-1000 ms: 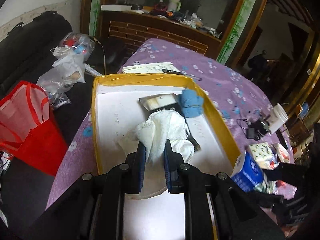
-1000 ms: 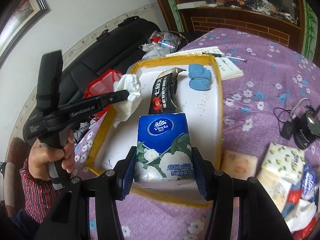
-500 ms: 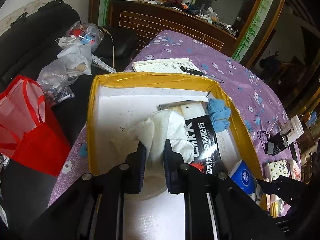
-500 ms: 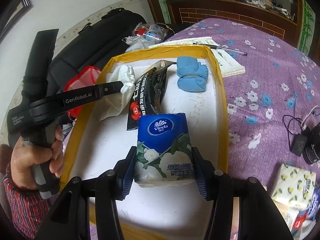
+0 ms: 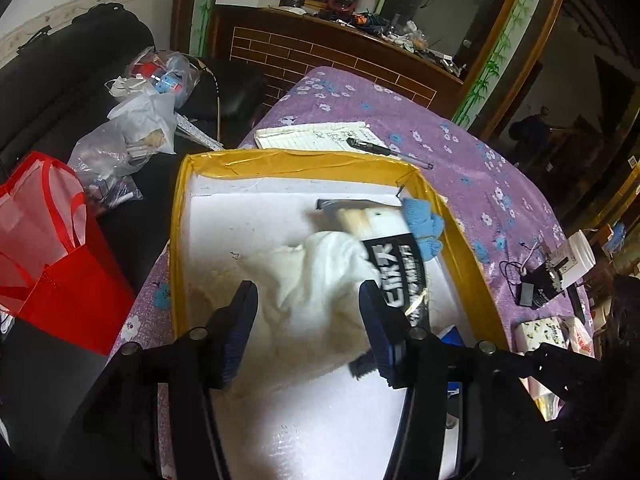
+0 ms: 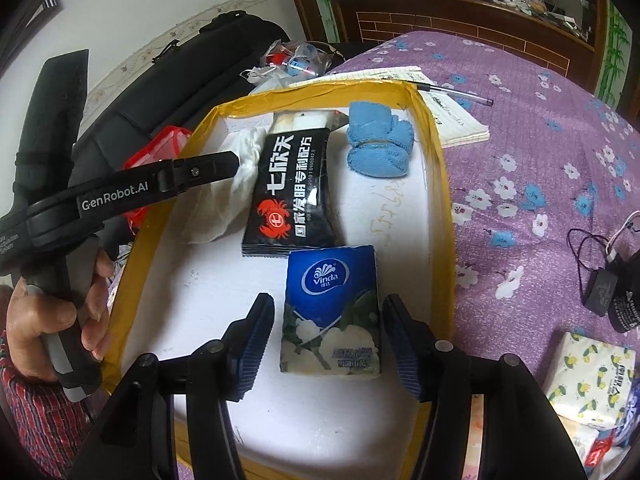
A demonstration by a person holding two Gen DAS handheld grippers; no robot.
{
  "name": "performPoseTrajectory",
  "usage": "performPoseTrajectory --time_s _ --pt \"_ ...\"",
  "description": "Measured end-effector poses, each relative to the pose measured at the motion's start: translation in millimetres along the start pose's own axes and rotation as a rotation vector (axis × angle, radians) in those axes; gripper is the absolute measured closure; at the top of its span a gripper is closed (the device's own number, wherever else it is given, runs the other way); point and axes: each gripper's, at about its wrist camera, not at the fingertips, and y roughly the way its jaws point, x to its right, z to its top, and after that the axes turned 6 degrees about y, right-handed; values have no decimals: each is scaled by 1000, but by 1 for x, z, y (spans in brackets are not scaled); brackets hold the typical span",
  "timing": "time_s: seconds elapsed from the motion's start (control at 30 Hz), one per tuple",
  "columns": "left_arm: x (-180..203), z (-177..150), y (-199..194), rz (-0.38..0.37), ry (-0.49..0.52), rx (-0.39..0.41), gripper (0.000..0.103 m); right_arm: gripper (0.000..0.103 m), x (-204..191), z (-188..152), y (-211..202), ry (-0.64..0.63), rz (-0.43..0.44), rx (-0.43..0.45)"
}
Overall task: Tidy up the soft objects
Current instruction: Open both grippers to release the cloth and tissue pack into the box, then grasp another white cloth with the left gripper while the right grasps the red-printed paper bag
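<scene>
A yellow-rimmed tray (image 5: 296, 160) with a white floor lies on the purple table; its rim also shows in the right wrist view (image 6: 438, 152). My left gripper (image 5: 308, 304) is open around a white cloth (image 5: 320, 272) that lies in the tray. My right gripper (image 6: 328, 332) is open, its jaws either side of a blue Vinda tissue pack (image 6: 332, 312) lying on the tray floor. A black snack packet (image 6: 292, 192) and a blue rolled cloth (image 6: 378, 144) lie further back in the tray.
A notebook (image 6: 452, 120) and pen (image 6: 456, 94) lie behind the tray. More tissue packs (image 6: 592, 380) and a black charger with cable (image 6: 616, 296) are on the right. A red bag (image 5: 52, 248) and plastic bags (image 5: 132, 132) sit left of the table.
Both grippers have opened. The left let go of the white cloth and the right let go of the tissue pack, which now lie in the tray.
</scene>
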Motion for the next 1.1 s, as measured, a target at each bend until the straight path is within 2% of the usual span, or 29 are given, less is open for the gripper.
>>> performPoseTrajectory --time_s 0.2,0.47,0.77,0.97,1.0,1.07,1.1 --pt "14 -6 -23 -28 8 31 51 41 2 -9 -26 8 31 37" --pt "53 -26 -52 -104 49 70 52 40 24 -42 -77 45 101 92" --pt "127 -60 -61 -212 138 40 52 39 87 -80 -132 108 100 150" --pt "201 -87 -64 -289 289 -13 51 36 150 -98 -176 188 72 246" --pt "212 -90 -65 -306 321 -18 50 33 161 -99 -182 205 68 262" --pt "241 -98 -64 -330 400 -23 32 31 191 -104 -194 261 39 305" --pt "255 -102 -63 -333 432 -18 29 31 203 -105 -197 287 28 321"
